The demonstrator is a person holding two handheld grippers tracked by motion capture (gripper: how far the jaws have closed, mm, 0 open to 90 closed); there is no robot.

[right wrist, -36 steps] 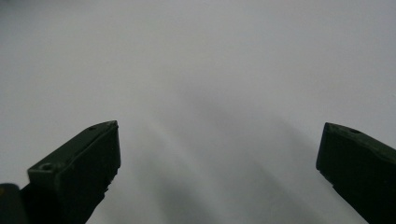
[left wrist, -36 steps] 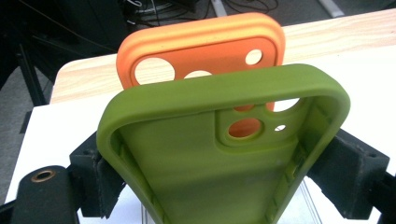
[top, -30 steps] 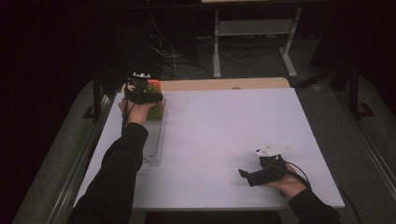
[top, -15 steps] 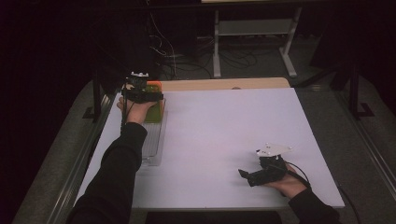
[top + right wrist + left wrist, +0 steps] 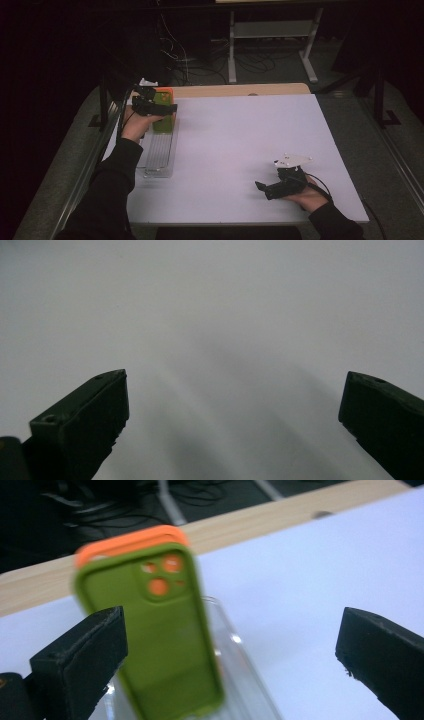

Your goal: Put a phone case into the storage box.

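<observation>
High overhead; gripper cams close-up

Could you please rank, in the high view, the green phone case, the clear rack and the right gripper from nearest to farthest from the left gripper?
From the left gripper:
1. Green phone case, right beneath its open jaws at the table's far left.
2. Clear rack, stretching toward the person below the case.
3. Right gripper, resting at the table's near right.

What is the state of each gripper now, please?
Left gripper: open, its jaws just opened; the green phone case stands free in the clear rack.
Right gripper: open, holding nothing, over the white table.
</observation>
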